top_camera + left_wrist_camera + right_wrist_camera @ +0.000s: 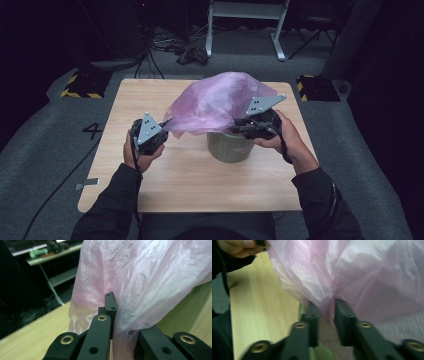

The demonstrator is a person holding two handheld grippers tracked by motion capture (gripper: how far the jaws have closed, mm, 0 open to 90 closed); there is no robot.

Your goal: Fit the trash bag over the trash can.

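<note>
Near edge of the table (150,195): the person's forearms enter here, one gripper in each hand. Left gripper (161,126), toward the left edge: jaws clamped together on the hem of the pink bag (215,102), as the left gripper view confirms, with film pinched at the jaw tips (111,315). Right gripper (239,128), at mid-table: jaws a little apart, a fold of the bag (367,285) lying between them; the blurred right gripper view does not settle whether the pads press on it. Centre of the table: a green bin (230,146), upright, its mouth hidden under the bag, which billows above it and reaches toward the far edge. Judged progress: the bag is brought over the bin and gripped at one side, but remains puffed up on top rather than seated; what remains is to open the mouth, draw the hem down around the rim and push the film inside. Writing: a "4" (92,131) on the floor left of the table; none legible on bag or bin
</note>
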